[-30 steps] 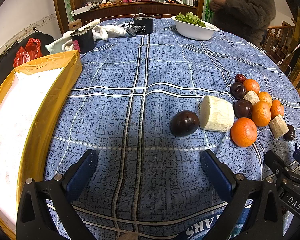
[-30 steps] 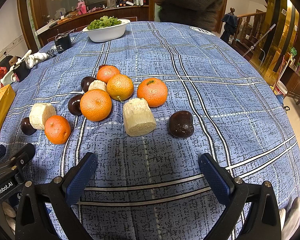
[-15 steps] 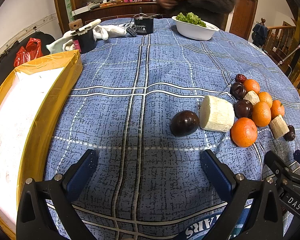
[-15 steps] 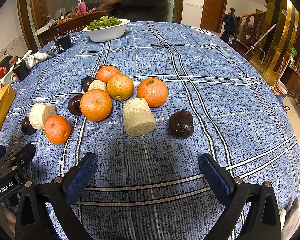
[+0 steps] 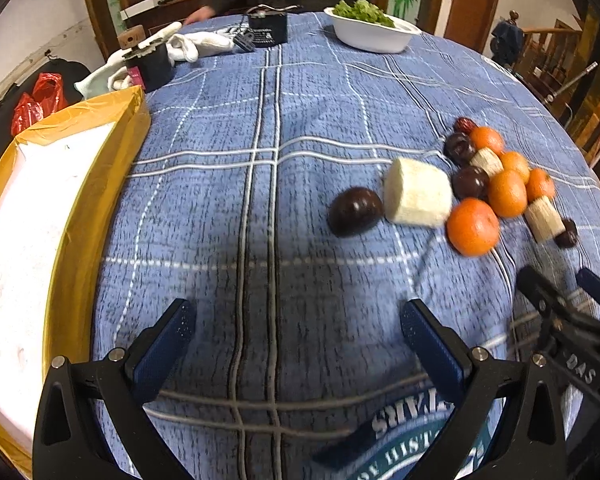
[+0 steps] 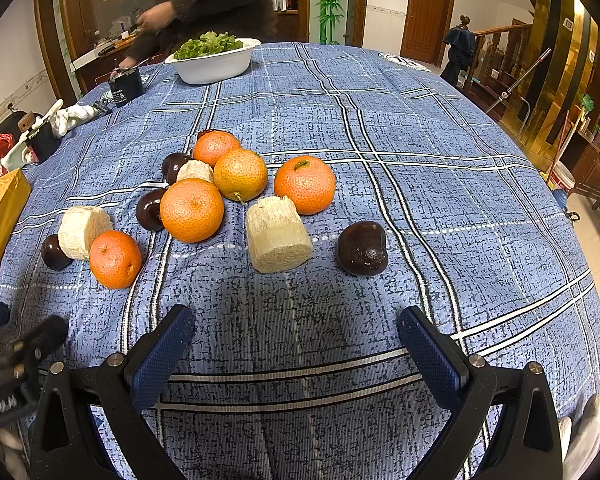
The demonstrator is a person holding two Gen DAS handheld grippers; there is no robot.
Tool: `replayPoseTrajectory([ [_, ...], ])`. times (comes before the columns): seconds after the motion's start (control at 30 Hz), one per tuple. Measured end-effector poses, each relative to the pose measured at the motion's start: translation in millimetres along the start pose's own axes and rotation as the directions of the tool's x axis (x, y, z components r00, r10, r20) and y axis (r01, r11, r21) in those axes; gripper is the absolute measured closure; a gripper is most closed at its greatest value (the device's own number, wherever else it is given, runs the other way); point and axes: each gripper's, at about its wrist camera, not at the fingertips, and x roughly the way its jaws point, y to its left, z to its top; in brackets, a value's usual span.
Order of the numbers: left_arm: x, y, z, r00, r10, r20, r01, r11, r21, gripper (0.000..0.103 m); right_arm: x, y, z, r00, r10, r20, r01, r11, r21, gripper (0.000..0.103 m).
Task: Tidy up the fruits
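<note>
Both grippers hang low over the blue checked bench (image 6: 440,128), each spread wide and holding nothing: the left gripper (image 5: 296,330) at the bottom of its frame, the right gripper (image 6: 294,336) likewise. The fruit lies in a loose cluster at centre left of the right view: oranges (image 6: 191,210), pale cane chunks (image 6: 278,234) and dark plums (image 6: 362,248). A yellow-edged tray (image 5: 100,152) fills the left view's left side.

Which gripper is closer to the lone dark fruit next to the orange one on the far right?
Right. The dark fruit lies just ahead of the right gripper; the left gripper is farther away, beyond the pile.
</note>
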Motion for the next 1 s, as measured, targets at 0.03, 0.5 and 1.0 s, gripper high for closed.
replayPoseTrajectory([
  [0.03,-1.2,-0.3,-1.0,1.000,-0.006,-0.007,0.006,1.000,0.002,0.000,0.0,0.0,0.0,1.000,0.000,0.000,0.000,1.000,0.000,0.000],
  [0.5,-125.2,52.1,-19.8,0.988,-0.088,0.124,0.098,0.993,-0.073,0.016,0.1,0.0,0.1,1.000,0.000,0.000,0.000,1.000,0.000,0.000],
  [1.0,-98.6,20.5,-57.7,0.979,-0.070,0.190,0.065,0.997,0.033,0.025,-5.3,0.1,-0.7,0.997,0.041,-0.060,-0.044,0.998,-0.047,0.000],
])
